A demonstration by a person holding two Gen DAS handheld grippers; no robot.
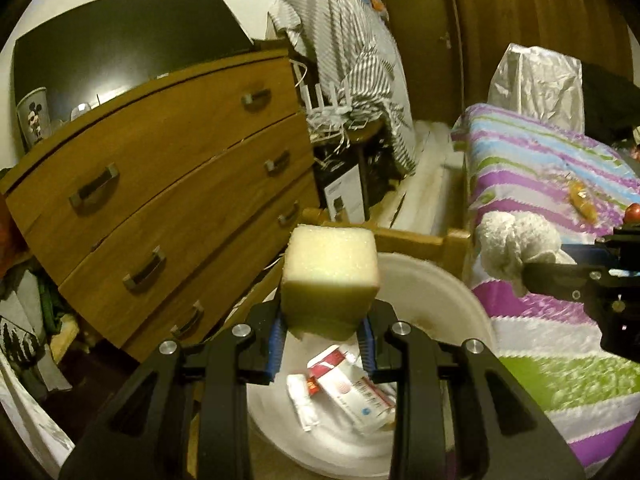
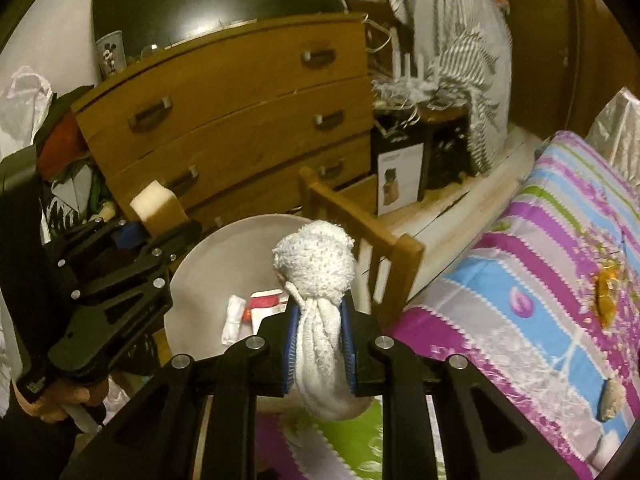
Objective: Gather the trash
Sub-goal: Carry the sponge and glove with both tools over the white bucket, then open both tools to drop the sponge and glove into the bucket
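Foam block [image 1: 330,280] sits pinched in my left gripper [image 1: 323,344] above the white bin [image 1: 452,292], hiding its far rim. My right gripper [image 2: 319,354] clamps a white cloth wad [image 2: 316,264]; wrappers [image 1: 348,388] inside at 6 o'clock blur, print unreadable.

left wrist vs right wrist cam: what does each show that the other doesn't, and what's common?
Left wrist only: the red ball at the bed's far edge, and the printed label on the red-and-white packet in the bin.

Right wrist only: the person's hand under the left gripper, and a white crumpled plastic bag at far left.

Both: the wooden chest of drawers, the white round bin, the cream foam block clamped in the left gripper, the white knitted cloth bundle clamped in the right gripper, and the striped purple bedspread.
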